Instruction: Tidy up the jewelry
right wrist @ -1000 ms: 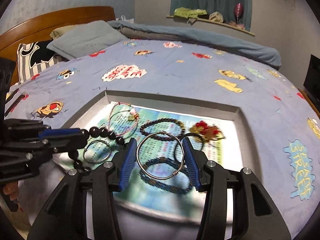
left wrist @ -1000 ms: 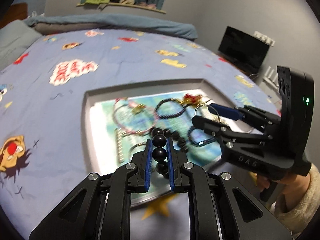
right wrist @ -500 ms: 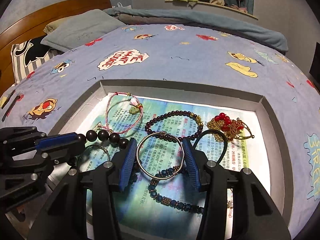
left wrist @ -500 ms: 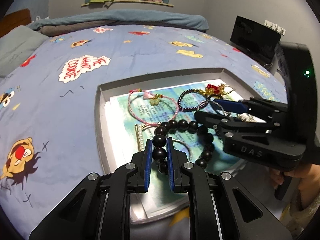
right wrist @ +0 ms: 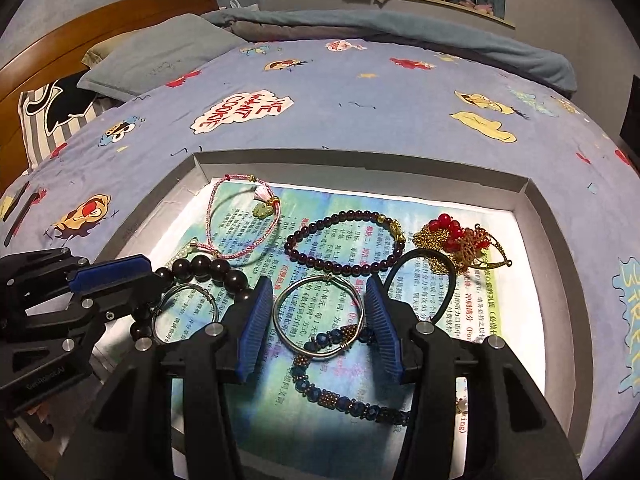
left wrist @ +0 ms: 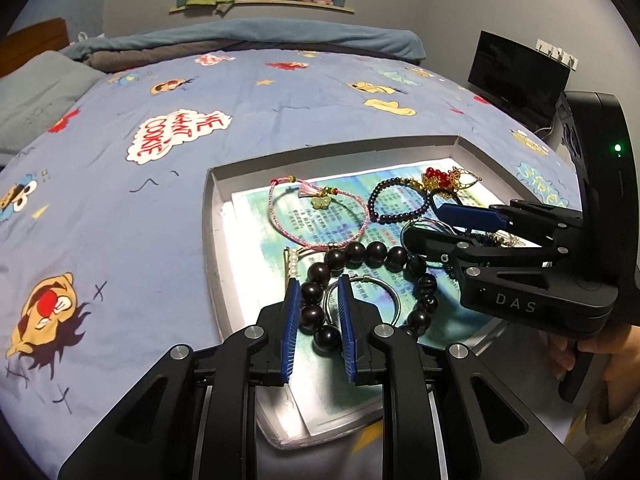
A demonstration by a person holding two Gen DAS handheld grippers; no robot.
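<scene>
two grippers over a tray [right wrist: 536,216] of jewelry on the bed.

left gripper [left wrist: 318,322] has its jaws parted a little around the dark bead bracelet [left wrist: 376,251], which lies on the tray's printed paper; whether the pads touch it i cannot tell. right gripper [right wrist: 318,320] holds the silver wire bangle [right wrist: 319,318] between wide-set jaws, above a blue bead bracelet [right wrist: 340,398].
</scene>
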